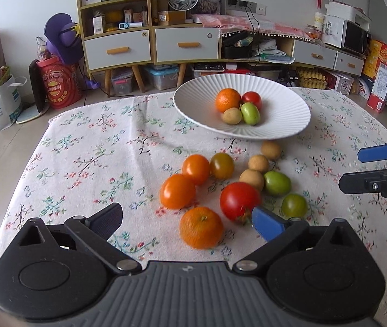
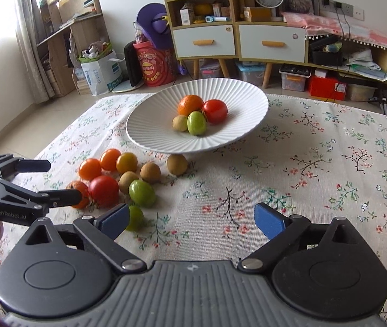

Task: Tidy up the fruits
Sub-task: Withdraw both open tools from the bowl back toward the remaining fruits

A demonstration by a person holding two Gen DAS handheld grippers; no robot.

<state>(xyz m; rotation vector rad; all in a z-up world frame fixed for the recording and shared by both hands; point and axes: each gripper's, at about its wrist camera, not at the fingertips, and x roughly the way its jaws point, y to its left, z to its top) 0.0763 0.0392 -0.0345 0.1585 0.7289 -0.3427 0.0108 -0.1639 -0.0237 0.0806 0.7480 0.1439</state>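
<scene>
A white ribbed plate (image 1: 280, 125) (image 2: 152, 136) holds an orange, a red tomato, a green fruit and a small tan fruit. Loose fruit lies in front of it on the flowered cloth: a mandarin (image 1: 201, 227), a red tomato (image 1: 238, 200) (image 2: 103, 190), two orange tomatoes (image 1: 177, 194), green fruits (image 1: 277, 183) (image 2: 141, 193) and several tan fruits. My left gripper (image 1: 190, 220) is open, its jaws either side of the mandarin. My right gripper (image 2: 190, 222) is open and empty over bare cloth, right of the pile; it also shows in the left wrist view (image 1: 357, 169).
The table's far edge lies just behind the plate. Beyond it are wooden cabinets (image 1: 152, 41), storage boxes, a red drum (image 1: 62, 84) and a paper bag on the floor. The cloth to the right of the plate (image 2: 329, 163) carries no objects.
</scene>
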